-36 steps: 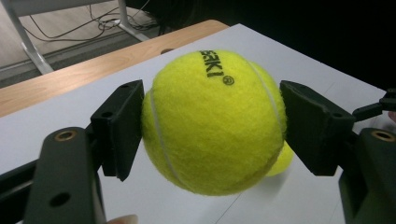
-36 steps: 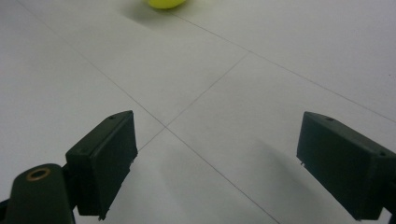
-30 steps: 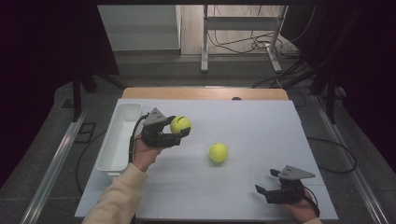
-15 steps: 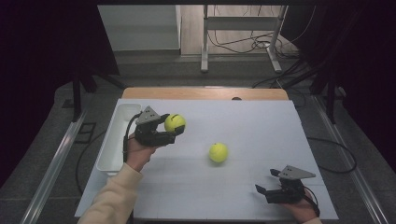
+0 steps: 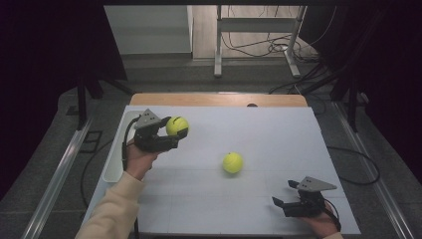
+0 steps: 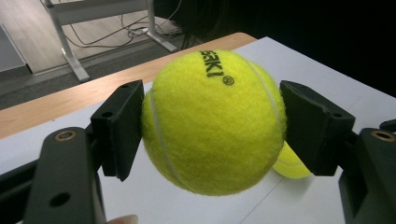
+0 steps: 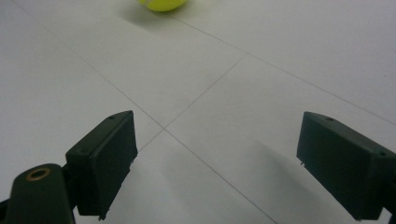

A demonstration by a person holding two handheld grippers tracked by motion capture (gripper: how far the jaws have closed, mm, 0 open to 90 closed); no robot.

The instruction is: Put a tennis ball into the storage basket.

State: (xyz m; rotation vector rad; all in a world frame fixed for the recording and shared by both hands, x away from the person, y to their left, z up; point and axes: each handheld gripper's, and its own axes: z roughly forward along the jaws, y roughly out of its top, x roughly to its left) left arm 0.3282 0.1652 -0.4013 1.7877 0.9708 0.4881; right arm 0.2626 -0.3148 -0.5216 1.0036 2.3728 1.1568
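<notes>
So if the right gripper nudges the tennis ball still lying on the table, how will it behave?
The loose tennis ball is round and sits on the flat white table, so it probably rolls off at a touch. Its felt should grip well: the left gripper holds the other ball between flat pads. The right gripper stands open.

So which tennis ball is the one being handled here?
On the white table, look near the white bin at its left edge. The held tennis ball is clamped in the left gripper, off the surface; the other ball lies loose mid-table.
</notes>
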